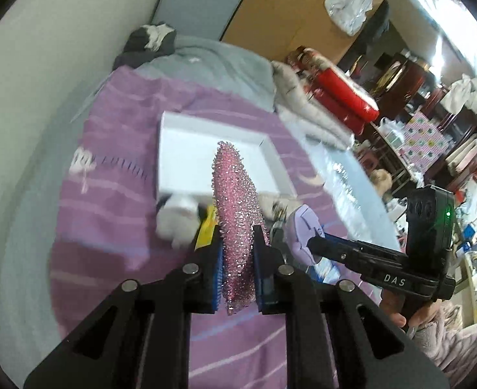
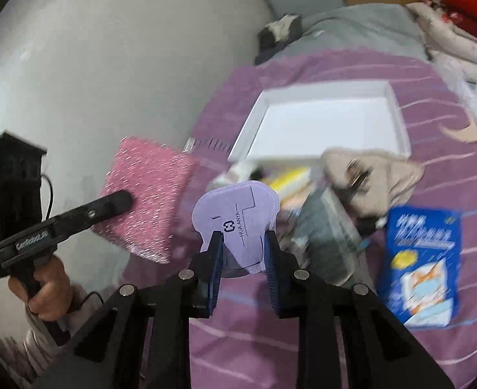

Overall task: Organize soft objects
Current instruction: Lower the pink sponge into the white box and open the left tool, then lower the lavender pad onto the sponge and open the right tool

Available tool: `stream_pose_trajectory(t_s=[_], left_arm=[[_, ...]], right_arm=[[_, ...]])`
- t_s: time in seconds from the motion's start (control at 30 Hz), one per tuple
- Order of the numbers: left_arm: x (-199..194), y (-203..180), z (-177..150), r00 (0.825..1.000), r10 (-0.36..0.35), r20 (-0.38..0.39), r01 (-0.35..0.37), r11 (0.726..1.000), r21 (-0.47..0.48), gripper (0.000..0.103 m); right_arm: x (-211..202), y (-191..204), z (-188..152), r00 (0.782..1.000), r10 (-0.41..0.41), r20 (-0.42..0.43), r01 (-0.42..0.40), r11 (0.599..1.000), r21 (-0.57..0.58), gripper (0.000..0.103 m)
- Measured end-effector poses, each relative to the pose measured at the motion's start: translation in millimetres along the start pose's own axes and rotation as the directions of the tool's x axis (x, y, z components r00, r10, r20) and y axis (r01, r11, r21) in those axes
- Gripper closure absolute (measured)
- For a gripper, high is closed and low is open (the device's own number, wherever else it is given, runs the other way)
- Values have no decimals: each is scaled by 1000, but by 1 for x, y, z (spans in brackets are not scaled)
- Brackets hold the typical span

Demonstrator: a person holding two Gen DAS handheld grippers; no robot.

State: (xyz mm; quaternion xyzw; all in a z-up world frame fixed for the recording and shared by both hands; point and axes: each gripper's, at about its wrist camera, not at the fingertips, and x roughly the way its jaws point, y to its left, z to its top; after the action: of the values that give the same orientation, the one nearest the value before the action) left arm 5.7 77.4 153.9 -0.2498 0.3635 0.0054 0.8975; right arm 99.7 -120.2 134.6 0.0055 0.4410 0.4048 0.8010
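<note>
Left wrist view: left gripper clamped on pink glittery cloth, white tray just ahead.
Right gripper: pinching lilac pad.
Advice: carry both over the rim before letting go.

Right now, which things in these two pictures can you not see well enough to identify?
- Left wrist view: the white fluffy item below the white tray is motion-blurred; the pink glitter sponge covers part of it.
- Right wrist view: the beige cloth and the items around it are blurred.
- Right wrist view: print on the blue packet is too smeared to read.
</note>
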Motion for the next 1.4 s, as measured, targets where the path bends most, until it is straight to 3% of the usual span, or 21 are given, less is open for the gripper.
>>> stream_pose_trajectory(t_s=[0.23,0.4,0.57,0.73,0.83,0.93,1.0,1.13,1.27,1.4], left_arm=[[54,14,49,997,-76,-27,75,996,-37,86],[105,35,73,997,-67,-48,64,996,-65,86],[153,61,82,993,-20,-114,10,996,-91,86],[184,73,75,980,76,-185,-88,994,-57,86],[188,75,67,959,201,-200,-204,979,4,82],[181,72,63,965,184,-187,-184,983,17,71],[174,66,61,968,180,-176,-177,984,33,44],[155,61,61,973,207,-99,-203,978,56,39],[140,69,61,956,292,-28,-290,955,63,37],[125,94,63,950,313,-5,-313,949,-23,37]], right_arm=[[-9,-29,45,995,-35,94,24,993,117,79],[-5,-50,59,991,-66,118,45,983,178,79],[20,-58,67,989,-90,113,70,982,175,78],[54,-66,75,992,-96,84,79,980,184,78],[71,-68,78,994,-87,64,74,980,186,78],[84,-62,81,994,-99,54,89,983,161,78],[92,-59,83,994,-103,47,94,983,157,77],[102,-55,88,996,-82,36,75,983,169,77],[112,-48,93,997,-74,19,70,981,184,76],[127,-39,99,998,-69,-9,69,975,212,76]])
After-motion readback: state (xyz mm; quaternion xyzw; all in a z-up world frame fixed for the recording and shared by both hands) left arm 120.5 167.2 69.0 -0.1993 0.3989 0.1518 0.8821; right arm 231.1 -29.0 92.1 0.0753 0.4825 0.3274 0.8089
